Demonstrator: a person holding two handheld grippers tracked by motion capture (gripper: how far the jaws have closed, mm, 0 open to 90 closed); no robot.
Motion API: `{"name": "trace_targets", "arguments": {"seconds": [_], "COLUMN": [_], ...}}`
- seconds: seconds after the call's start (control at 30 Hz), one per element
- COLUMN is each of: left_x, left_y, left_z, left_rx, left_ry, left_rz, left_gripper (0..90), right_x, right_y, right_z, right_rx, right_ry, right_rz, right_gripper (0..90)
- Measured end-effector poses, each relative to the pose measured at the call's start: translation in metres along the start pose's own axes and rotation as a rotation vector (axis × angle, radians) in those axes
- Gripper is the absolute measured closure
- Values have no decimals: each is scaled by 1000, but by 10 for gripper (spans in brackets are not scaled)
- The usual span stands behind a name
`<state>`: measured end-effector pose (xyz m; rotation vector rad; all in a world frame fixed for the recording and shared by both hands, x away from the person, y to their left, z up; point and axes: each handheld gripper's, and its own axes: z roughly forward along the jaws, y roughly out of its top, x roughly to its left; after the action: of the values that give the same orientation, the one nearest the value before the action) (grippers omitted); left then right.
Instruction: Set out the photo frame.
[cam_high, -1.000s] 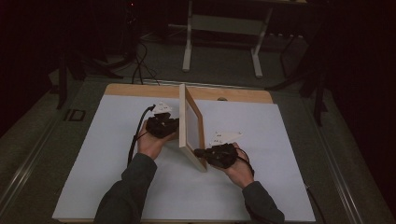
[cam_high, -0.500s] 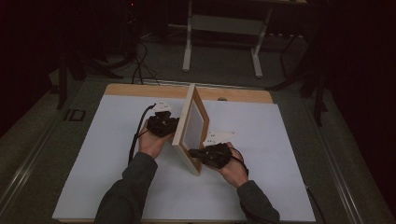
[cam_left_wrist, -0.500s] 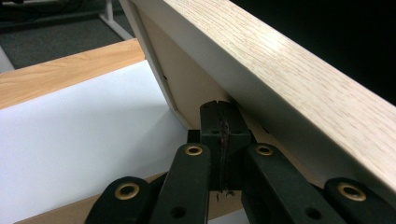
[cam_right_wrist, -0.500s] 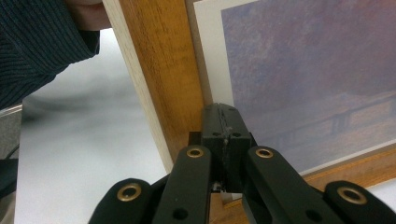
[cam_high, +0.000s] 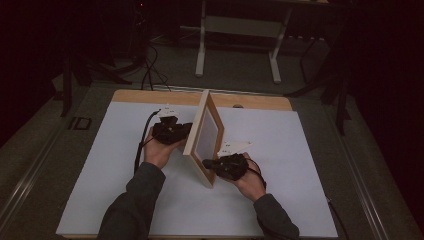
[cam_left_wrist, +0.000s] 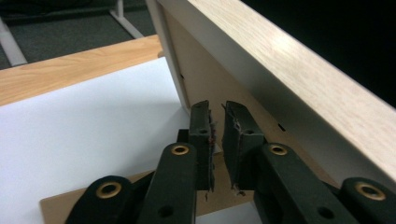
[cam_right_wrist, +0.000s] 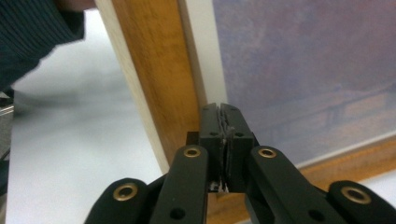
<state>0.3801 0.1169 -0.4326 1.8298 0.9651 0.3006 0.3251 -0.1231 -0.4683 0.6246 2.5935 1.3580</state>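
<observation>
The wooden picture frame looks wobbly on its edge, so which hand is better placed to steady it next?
Probably the left: the left gripper sits behind the light wooden picture frame, under its lean, by the brown backing board. The right gripper only meets the front.

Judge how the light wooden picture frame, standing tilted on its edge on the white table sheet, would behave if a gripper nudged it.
The light wooden picture frame looks stiff, with straight rails. It is probably apt to tip, since it leans on a narrow edge between the left gripper and right gripper. Its glazed front may be fragile and slippery.
</observation>
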Motion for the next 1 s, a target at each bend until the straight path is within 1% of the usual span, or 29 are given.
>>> {"name": "trace_targets", "arguments": {"seconds": [0.13,0.23,0.3,0.33,0.5,0.73,0.83,0.9,0.93,1.0], "left_x": [0,-3,-4,-5,-7,-21,-28,-30,-33,-36], "left_y": [4,7,9,10,15,27,30,31,32,31], "left_z": [-11,-18,-24,-25,-35,-48,-52,-53,-54,-54], "left_rx": [-16,-25,-29,-31,-29,-25,-33,-31,-32,-26], "left_ry": [14,26,46,48,70,94,101,104,100,103], "left_rz": [-23,-29,-32,-36,-66,-82,-82,-81,-86,-91], "left_gripper": [768,724,698,684,601,453,408,377,365,344], "right_x": [-5,-10,-13,-14,-21,-29,-32,-33,-35,-37], "right_y": [-3,-5,-7,-8,-11,-17,-19,-20,-22,-23], "right_z": [-4,-7,-9,-10,-14,-20,-23,-24,-26,-27], "right_rx": [7,5,4,5,7,9,13,12,17,17], "right_ry": [-14,-30,-41,-48,-70,-97,-106,-108,-113,-118], "right_rz": [12,25,33,39,58,91,101,102,113,114], "right_gripper": [842,813,781,767,699,644,633,631,628,626]}}
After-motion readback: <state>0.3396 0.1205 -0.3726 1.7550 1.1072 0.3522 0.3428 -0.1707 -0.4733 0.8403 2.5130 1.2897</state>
